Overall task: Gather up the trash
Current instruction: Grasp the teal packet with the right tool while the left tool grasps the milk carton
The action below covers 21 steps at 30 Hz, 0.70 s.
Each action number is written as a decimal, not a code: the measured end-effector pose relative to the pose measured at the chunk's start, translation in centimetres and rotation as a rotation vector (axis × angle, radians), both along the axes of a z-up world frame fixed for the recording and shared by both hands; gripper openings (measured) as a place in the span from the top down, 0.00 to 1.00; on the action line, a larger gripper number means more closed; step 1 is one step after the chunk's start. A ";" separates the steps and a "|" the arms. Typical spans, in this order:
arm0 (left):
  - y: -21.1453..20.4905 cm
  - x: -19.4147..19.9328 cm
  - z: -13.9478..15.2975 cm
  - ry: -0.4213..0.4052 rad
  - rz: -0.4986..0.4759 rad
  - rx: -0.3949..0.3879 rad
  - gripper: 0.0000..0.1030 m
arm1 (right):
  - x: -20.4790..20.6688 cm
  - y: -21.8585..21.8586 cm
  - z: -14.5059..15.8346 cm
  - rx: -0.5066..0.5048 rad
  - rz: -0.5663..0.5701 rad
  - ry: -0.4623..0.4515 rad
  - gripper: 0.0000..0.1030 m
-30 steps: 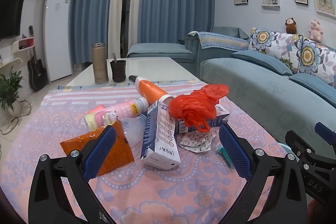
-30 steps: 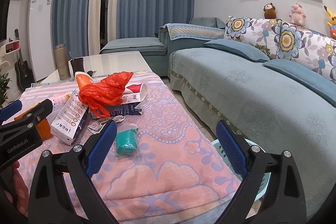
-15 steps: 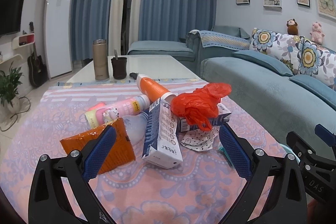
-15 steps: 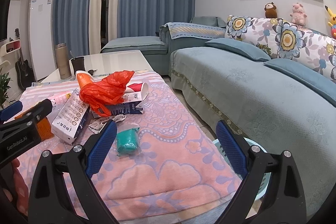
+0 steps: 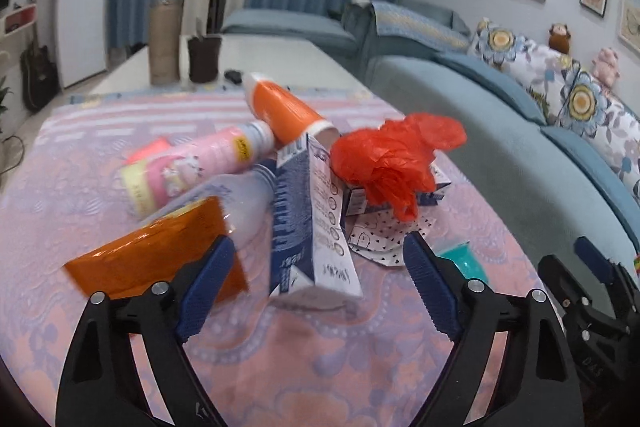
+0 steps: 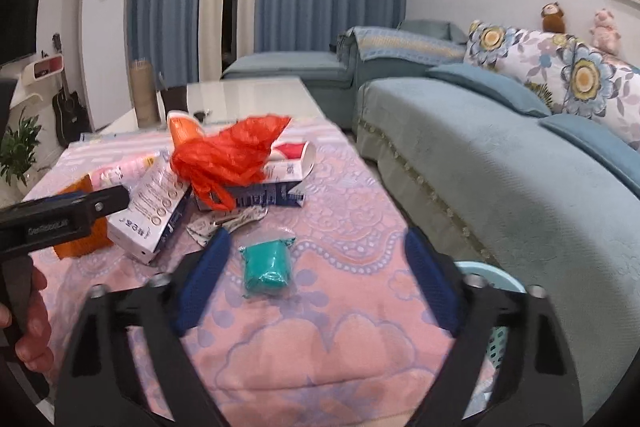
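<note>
Two grippers: left gripper [image 5: 316, 283] and right gripper [image 6: 316, 279], both low over the pink patterned cloth [image 6: 320, 339] on the tabletop; both sets of jaws stand wide and are closing
Left jaws: blue-and-white carton [image 5: 310, 227] lies between them, pads not pressing on it; left pad overlaps the corner of the orange foil packet [image 5: 156, 255]
Right jaws: teal wrapped packet [image 6: 267, 263] lies between them on the cloth, clear of both pads
Basket: light blue perforated basket [image 6: 494, 315] sits below the tabletop's right edge, beside the sofa [image 6: 520, 187]; mostly hidden behind the right gripper, contents cannot be told
Paper cup: red-and-white cup [image 6: 298, 153] lies on its side behind the pile; nothing seen in it
Dark cup: small dark cup [image 5: 204, 57] upright on the bare far tabletop, next to a tall tan tumbler [image 5: 164, 41]; a thin stick shows above its rim
Trash pile: gathered mid-cloth; crumpled red plastic bag [image 5: 394, 159] rests on a second, flatter blue-and-white carton [image 6: 256, 193]; dotted white wrapper [image 5: 384, 239] flat under it
Bottles: pink-labelled bottle [image 5: 188, 169] and clear plastic bottle [image 5: 244, 199] on their sides, left of the carton; orange-and-white tube [image 5: 280, 109] leans over them
Carton look: long, blue side panel, white face with round icons, end flap toward the camera
Hand: a person's hand [image 6: 28, 323] grips the left gripper's handle at the right view's left edge
</note>
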<state>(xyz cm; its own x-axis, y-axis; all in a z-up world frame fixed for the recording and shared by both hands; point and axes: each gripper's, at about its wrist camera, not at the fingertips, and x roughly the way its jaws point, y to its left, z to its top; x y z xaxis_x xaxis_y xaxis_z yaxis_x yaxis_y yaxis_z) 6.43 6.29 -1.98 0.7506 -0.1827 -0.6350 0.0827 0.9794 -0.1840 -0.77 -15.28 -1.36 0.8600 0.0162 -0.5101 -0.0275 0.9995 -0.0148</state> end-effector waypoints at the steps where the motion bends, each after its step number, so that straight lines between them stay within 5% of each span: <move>1: -0.4 0.9 -0.3 0.020 -0.002 0.021 0.20 | 0.5 0.1 -0.3 0.008 0.006 0.020 0.26; 10: -0.5 3.9 -3.8 0.142 0.010 0.050 0.30 | 4.1 1.1 -3.9 0.051 0.057 0.190 0.26; 17: 0.1 4.4 -4.8 0.153 -0.010 -0.009 0.60 | 6.4 0.9 -5.6 0.088 0.074 0.283 0.26; 21: -0.2 3.8 -4.6 0.129 -0.009 -0.005 0.62 | 7.1 1.4 -5.9 0.084 0.083 0.318 0.26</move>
